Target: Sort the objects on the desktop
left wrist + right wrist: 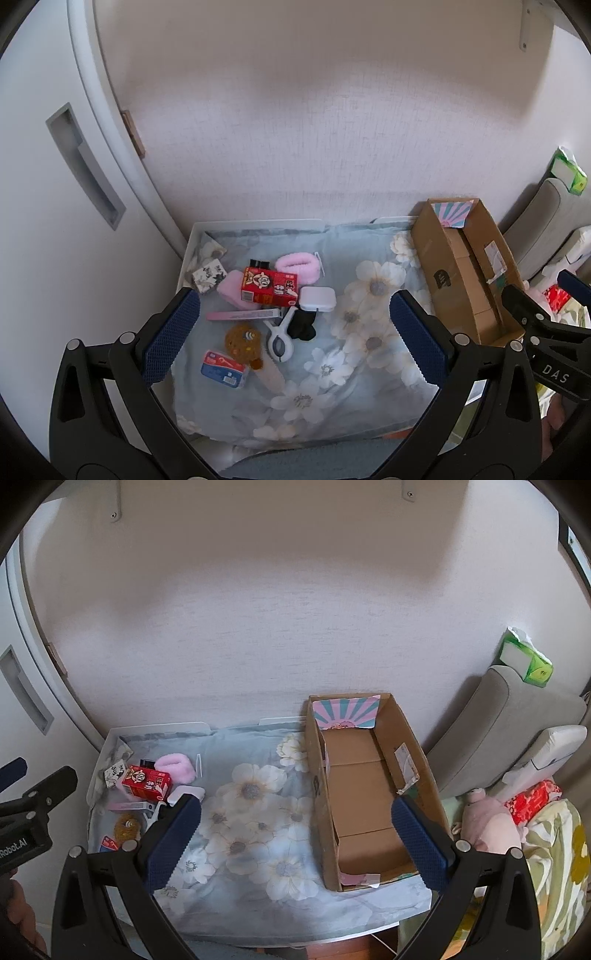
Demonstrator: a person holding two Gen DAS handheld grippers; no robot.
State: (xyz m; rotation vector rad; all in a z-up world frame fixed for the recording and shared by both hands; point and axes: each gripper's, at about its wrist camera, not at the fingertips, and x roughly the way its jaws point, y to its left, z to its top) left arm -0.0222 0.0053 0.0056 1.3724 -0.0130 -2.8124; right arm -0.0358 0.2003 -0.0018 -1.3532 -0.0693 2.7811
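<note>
Both the left gripper [295,338] and the right gripper [295,840] hover above the desk [236,912] with jaws spread wide and nothing between them. A red carton [269,288], pink hair band [298,265], white case [317,298] and clip [279,338] lie heaped near the desk's back left corner; an empty cardboard box [369,794] lies along its right edge.

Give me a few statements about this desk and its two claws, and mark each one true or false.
1. The cardboard box holds no sorted items yet. True.
2. The red carton lies inside the box. False: it lies in the pile on the floral cloth.
3. The left claw stands open, holding nothing. True.
4. The right claw grips the pink scrunchie. False: it is open and empty; the scrunchie lies in the pile.
5. A white clip lies near a black item. True.
</note>
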